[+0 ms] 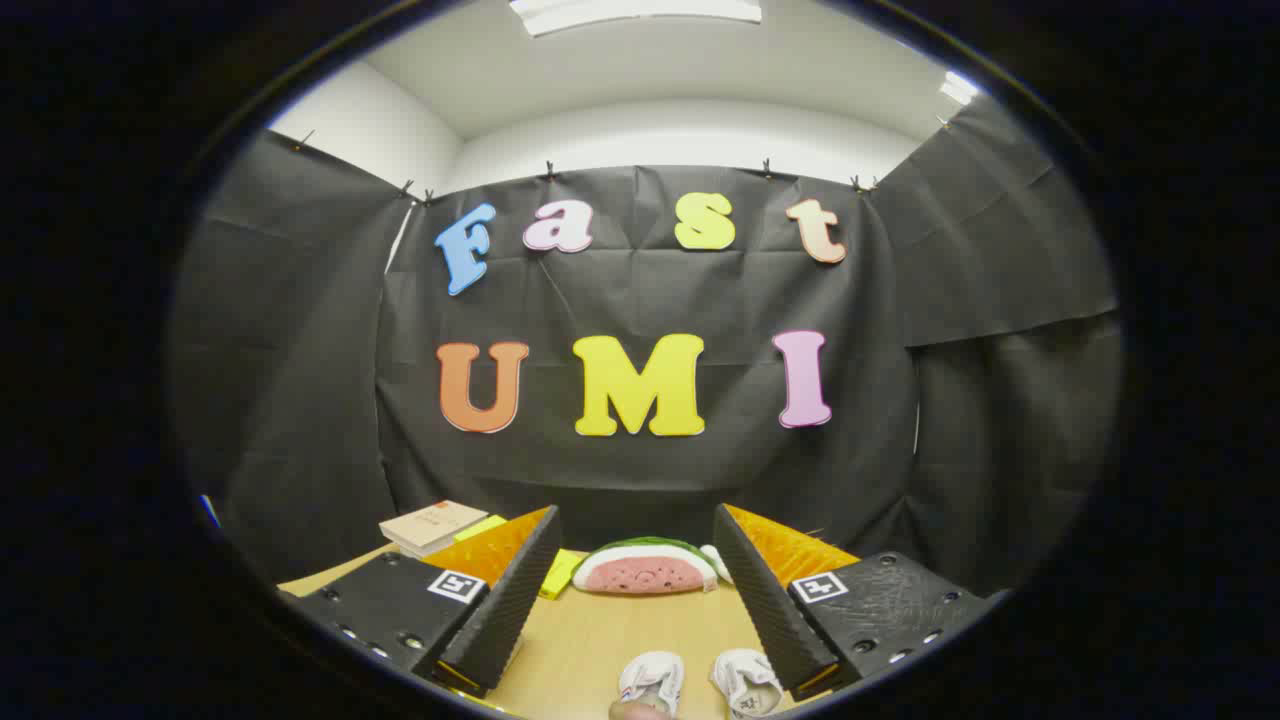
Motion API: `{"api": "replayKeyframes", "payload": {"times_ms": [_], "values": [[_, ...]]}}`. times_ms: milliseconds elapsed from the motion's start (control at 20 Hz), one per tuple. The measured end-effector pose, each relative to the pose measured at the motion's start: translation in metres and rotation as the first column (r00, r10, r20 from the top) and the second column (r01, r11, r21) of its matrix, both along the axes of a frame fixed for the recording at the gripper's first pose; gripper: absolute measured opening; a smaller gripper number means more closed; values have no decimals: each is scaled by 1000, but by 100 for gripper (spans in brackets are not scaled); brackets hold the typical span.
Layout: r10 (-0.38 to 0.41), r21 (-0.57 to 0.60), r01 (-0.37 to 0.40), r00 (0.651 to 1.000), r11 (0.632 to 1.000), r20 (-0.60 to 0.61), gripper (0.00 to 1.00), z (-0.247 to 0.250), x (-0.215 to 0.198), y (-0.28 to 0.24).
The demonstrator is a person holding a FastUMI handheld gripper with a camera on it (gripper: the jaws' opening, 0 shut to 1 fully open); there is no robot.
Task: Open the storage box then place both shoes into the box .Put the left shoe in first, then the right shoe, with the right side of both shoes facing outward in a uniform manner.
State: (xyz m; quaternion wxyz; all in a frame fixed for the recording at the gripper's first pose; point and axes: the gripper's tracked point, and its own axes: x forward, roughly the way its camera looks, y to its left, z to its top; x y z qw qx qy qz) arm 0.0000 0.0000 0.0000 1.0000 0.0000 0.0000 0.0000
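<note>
1. Gripper view: the gripper [640, 600] is held above the worktop [620, 630] with its fingers spread wide and nothing between them.
2. Both shoes [700, 682], a small pale pair, sit side by side on the worktop low between the fingers, the left-hand one [652, 680] and the right-hand one [748, 682] near each other but apart. Which is the left shoe I cannot tell from here.
3. Beyond the fingers lies a watermelon-slice toy [645, 568], touching nothing the task needs. A book [432, 525] rests farther off past the left finger, with yellow-green sheets [560, 572] beside it.
4. Where the storage box stands I cannot tell.
5. Judgement: the task looks to be at its very start. No shoe is gripped or boxed, so opening the box, then loading the left shoe and the right, all appear still to be done.
</note>
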Motion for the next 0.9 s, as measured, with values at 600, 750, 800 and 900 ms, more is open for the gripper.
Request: {"api": "replayKeyframes", "payload": {"times_ms": [600, 750, 800, 900], "values": [[52, 9, -52, 998, 999, -21, 95, 0, -3, 17], [64, 23, -64, 998, 998, -19, 95, 1, -3, 23], [69, 24, -68, 997, 997, -25, 95, -1, -2, 26], [76, 28, -74, 996, 997, -40, 95, -6, 0, 31]]}}
